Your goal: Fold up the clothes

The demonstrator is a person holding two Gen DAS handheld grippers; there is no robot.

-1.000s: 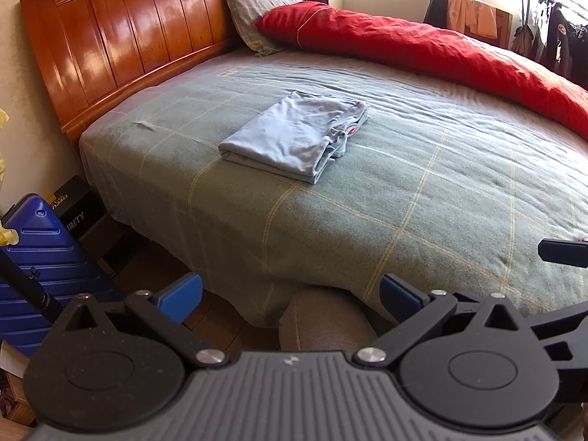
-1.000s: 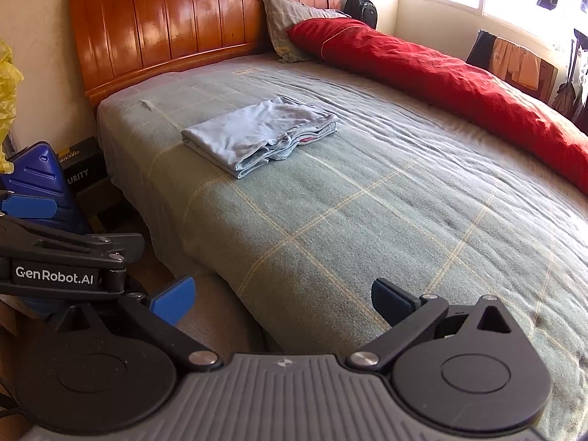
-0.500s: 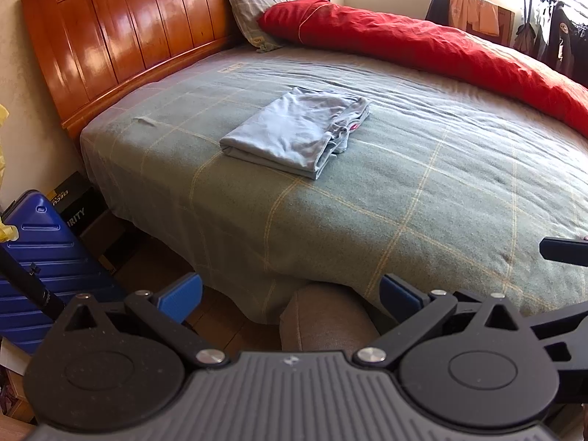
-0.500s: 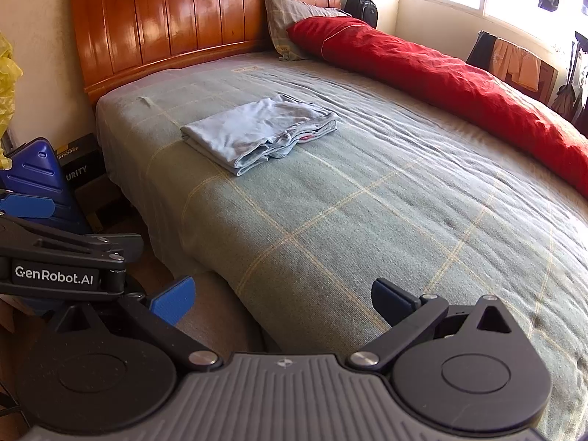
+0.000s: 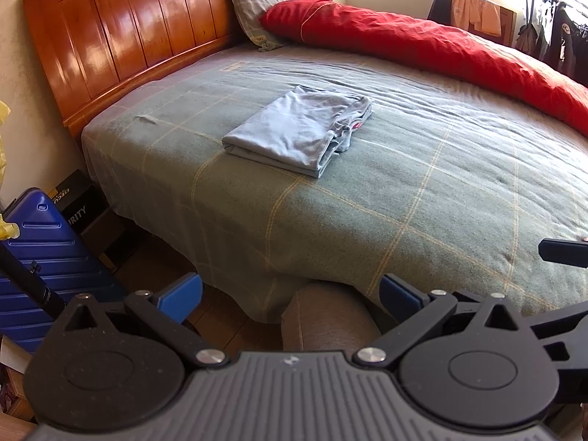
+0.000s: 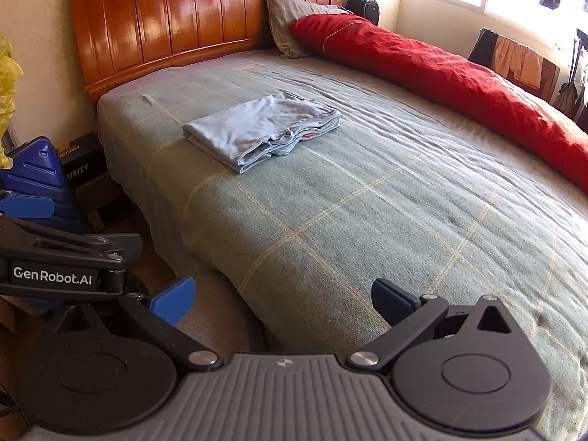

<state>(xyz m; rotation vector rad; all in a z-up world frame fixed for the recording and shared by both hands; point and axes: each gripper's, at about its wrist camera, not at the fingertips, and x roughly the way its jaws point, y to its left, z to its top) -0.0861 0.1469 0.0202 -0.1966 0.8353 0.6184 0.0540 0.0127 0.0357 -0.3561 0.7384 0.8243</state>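
A light blue garment [image 5: 297, 132] [image 6: 257, 128] lies folded into a flat rectangle on the green checked bed cover [image 5: 422, 198] [image 6: 386, 202], toward the headboard side. My left gripper [image 5: 290, 294] hangs open off the bed's near edge, well short of the garment, with nothing between its blue pads. My right gripper [image 6: 281, 297] is open too, over the bed's edge, empty. The left gripper's black body [image 6: 55, 257] shows at the left of the right wrist view.
A red duvet [image 5: 422, 40] runs along the far side of the bed, with a grey pillow [image 5: 257, 11] by the wooden headboard [image 5: 128, 36]. A blue suitcase [image 5: 40, 257] and a dark box [image 5: 77, 202] stand on the floor at left. A person's knee [image 5: 323, 316] is below.
Both views have drifted slightly, so the bed and garment sit a little lower in frame. The garment lies unchanged and both grippers stay open.
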